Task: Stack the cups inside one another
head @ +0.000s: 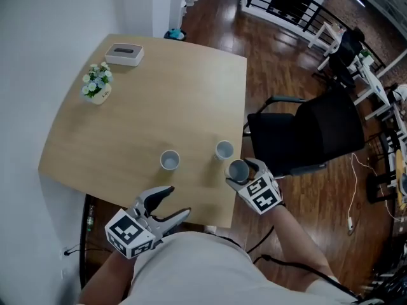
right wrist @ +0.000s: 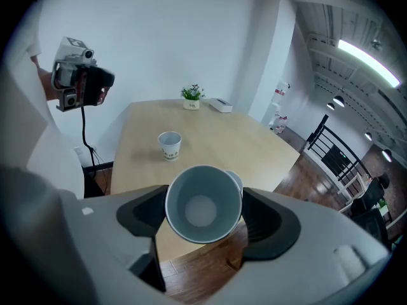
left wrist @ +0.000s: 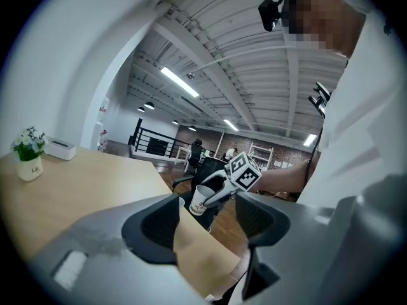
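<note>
Cup point(right wrist: 202, 202) between right gripper's point(right wrist: 203, 220) fingers point(right wrist: 266, 218)

- In the right gripper view, the held cup point(right wrist: 203, 203) hides all but a rim sliver of a second cup point(right wrist: 236, 178) behind it.
- Print on the far cup point(right wrist: 169, 146) is too small to read.

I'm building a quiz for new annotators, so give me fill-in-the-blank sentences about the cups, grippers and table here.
1. The right gripper is shut on one paper cup; ____ more cups stand apart on the table.
2. The left gripper has its jaws ____, with nothing between them.
3. Beside the white box stands a small pot of ____.

Missing words: two; open; flowers.
</note>
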Demonstrator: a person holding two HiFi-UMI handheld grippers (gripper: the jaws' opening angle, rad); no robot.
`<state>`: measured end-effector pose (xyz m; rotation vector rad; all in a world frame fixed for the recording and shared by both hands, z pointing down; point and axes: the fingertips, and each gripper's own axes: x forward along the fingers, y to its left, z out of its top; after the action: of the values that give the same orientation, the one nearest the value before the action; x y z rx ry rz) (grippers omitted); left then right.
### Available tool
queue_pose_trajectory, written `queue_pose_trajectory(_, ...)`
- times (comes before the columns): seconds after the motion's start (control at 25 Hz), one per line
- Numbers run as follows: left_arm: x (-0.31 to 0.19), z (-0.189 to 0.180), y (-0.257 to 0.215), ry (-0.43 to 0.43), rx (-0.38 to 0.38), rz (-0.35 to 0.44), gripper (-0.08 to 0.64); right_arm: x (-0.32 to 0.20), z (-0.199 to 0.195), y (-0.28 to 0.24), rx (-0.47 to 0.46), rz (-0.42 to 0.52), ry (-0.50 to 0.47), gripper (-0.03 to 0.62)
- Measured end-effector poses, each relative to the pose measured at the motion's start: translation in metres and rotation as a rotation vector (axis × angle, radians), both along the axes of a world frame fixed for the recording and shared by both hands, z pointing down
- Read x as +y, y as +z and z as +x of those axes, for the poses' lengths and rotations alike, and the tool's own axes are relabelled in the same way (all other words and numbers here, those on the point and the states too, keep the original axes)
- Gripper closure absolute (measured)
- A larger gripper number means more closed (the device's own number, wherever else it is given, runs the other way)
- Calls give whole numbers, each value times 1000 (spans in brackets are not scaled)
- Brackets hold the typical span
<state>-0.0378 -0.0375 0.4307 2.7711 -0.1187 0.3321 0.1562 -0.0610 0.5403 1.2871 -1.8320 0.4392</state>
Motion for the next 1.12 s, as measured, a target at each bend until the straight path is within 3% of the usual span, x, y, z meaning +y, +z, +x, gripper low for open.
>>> queue_pose_trajectory(0.28,3,17,2,-113,7,-8,282,-41,35,-11,-5,45,-61,225)
queue_pose_trajectory(0.76,11,14,14,-330,-33,-26,282,-92,41,20,-40,14,-179,225)
queue_pose_trajectory(1.12,14,1,17,-381,-53,-43,277,-93,37,42,-48,-43,-186,219)
